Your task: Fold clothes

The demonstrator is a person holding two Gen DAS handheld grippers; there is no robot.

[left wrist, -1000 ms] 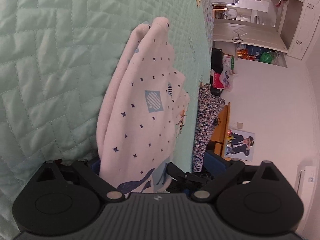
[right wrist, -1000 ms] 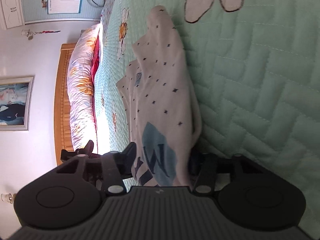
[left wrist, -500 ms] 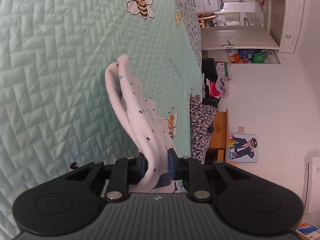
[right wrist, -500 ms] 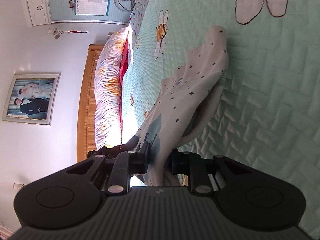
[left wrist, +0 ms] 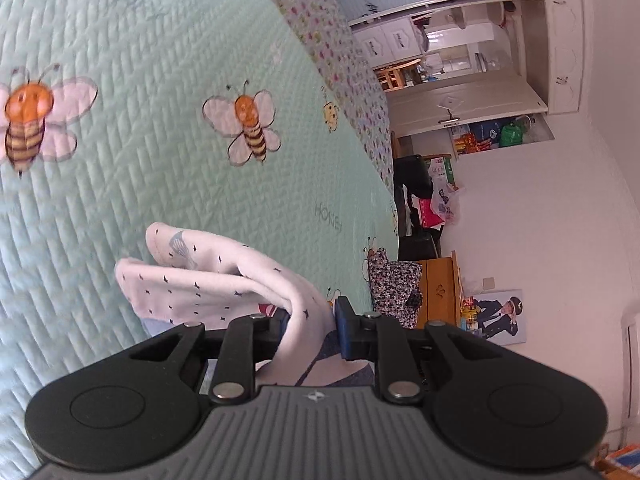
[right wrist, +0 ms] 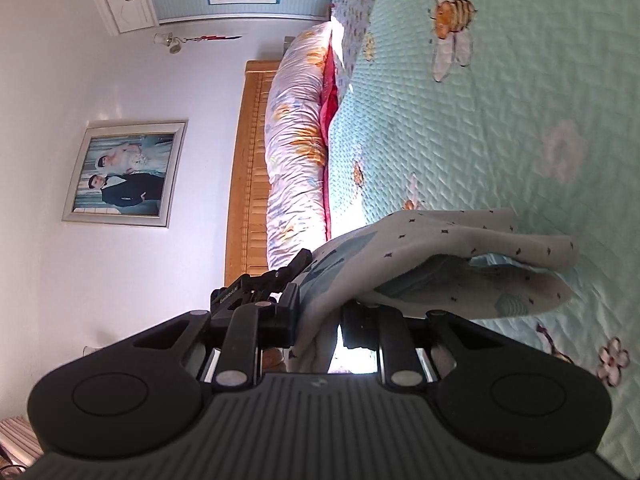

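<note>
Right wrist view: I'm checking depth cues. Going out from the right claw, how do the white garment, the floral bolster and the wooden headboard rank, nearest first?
1. White garment: clamped in the right claw, trailing right over the quilt.
2. Floral bolster: upper centre, along the bed's head.
3. Wooden headboard: just behind the bolster, on its left, against the wall.

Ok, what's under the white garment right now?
The green quilt with its bee pattern lies below the white garment, which hangs from both claws. The patch of quilt behind the cloth's hanging folds is covered.

Black left gripper (left wrist: 310, 326), blue pads, ribbed grey housing, silver screws
</note>
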